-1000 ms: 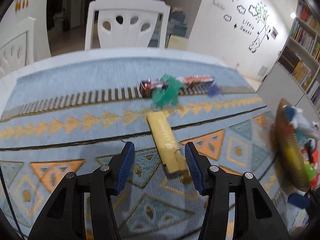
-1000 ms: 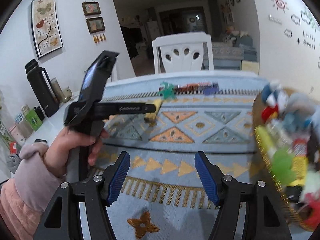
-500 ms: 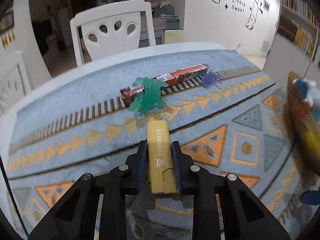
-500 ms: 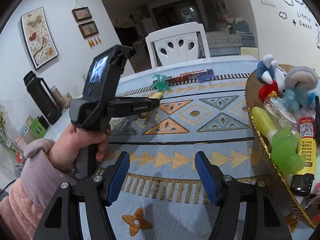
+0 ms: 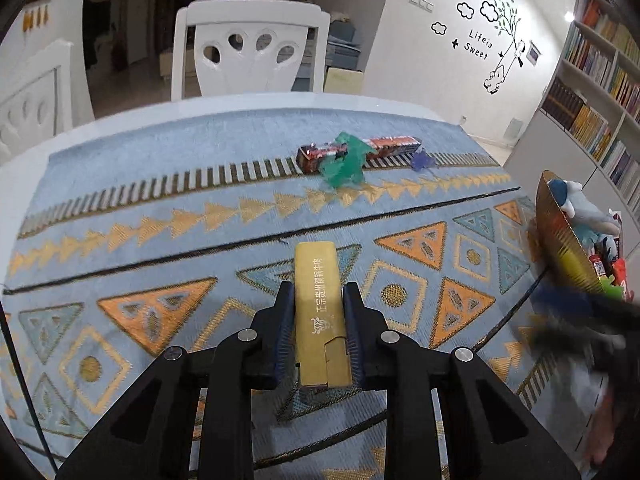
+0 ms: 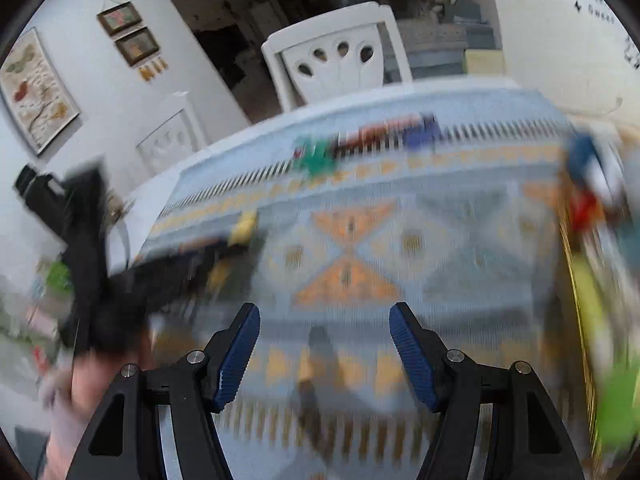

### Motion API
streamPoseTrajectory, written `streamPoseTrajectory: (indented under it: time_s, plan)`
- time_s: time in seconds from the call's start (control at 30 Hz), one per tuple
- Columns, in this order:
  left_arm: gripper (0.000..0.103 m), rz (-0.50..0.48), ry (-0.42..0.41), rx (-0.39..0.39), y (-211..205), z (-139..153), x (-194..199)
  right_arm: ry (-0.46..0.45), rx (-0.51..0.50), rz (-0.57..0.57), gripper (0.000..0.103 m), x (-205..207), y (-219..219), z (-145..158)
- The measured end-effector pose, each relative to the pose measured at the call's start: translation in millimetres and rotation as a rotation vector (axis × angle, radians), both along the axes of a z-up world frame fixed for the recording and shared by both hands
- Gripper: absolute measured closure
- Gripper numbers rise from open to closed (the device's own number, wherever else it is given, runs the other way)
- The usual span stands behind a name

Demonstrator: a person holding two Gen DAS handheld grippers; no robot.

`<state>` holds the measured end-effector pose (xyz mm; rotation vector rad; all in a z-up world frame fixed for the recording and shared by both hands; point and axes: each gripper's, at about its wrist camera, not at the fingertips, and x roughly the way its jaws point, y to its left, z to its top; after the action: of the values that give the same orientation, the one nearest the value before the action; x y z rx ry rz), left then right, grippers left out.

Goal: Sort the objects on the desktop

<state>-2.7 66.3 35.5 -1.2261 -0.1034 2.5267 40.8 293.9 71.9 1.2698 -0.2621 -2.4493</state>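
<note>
My left gripper (image 5: 318, 286) is shut on a long gold box (image 5: 316, 264) with printed characters. The box's far end sticks out past the fingertips over the patterned cloth. At the cloth's far side lie a green toy (image 5: 344, 162), a long red packet (image 5: 394, 146) and a small purple toy (image 5: 422, 160). The right wrist view is motion-blurred. In it my right gripper (image 6: 325, 316) stands open over the cloth with nothing between its blue pads. The left gripper (image 6: 100, 260) with the gold box (image 6: 244, 228) shows there as a dark smear at the left.
A gold-rimmed basket (image 5: 560, 236) holding plush toys and several small items stands at the table's right edge. A white chair (image 5: 252, 44) stands behind the table and a bookshelf (image 5: 592, 92) is at the right. A dark bottle (image 6: 32, 188) stands at the table's left.
My left gripper closed on the gold box and shifted with it across the cloth. The right gripper stayed open while swinging sideways and rolling; its view went blurred.
</note>
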Motion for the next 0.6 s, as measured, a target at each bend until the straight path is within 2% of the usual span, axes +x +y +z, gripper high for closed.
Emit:
streamPoseTrajectory:
  time_s: [0.1, 0.23, 0.37, 0.53, 0.6]
  plan:
    - [0.082, -0.001, 0.000, -0.002, 1.5, -5.6, 0.5, 0.084, 0.077, -0.047, 0.037, -53.1, -21.4, -0.4]
    - [0.082, 0.003, -0.006, 0.021, -2.0, -8.6, 0.2, 0.055, 0.019, -0.123, 0.037, -113.4, -35.6, -18.3]
    - [0.082, 0.012, -0.018, 0.072, -7.4, -10.5, -2.7, 0.048, -0.009, -0.139, 0.037, -141.9, -44.3, -26.5]
    - [0.082, 0.013, -0.016, 0.064, -5.8, -10.8, -0.2, 0.032, -0.048, -0.118, 0.038, -157.1, -53.9, -34.9]
    - [0.082, 0.013, -0.017, 0.072, -6.6, -11.2, -0.5, 0.061, -0.028, -0.101, 0.045, -157.3, -60.5, -32.2]
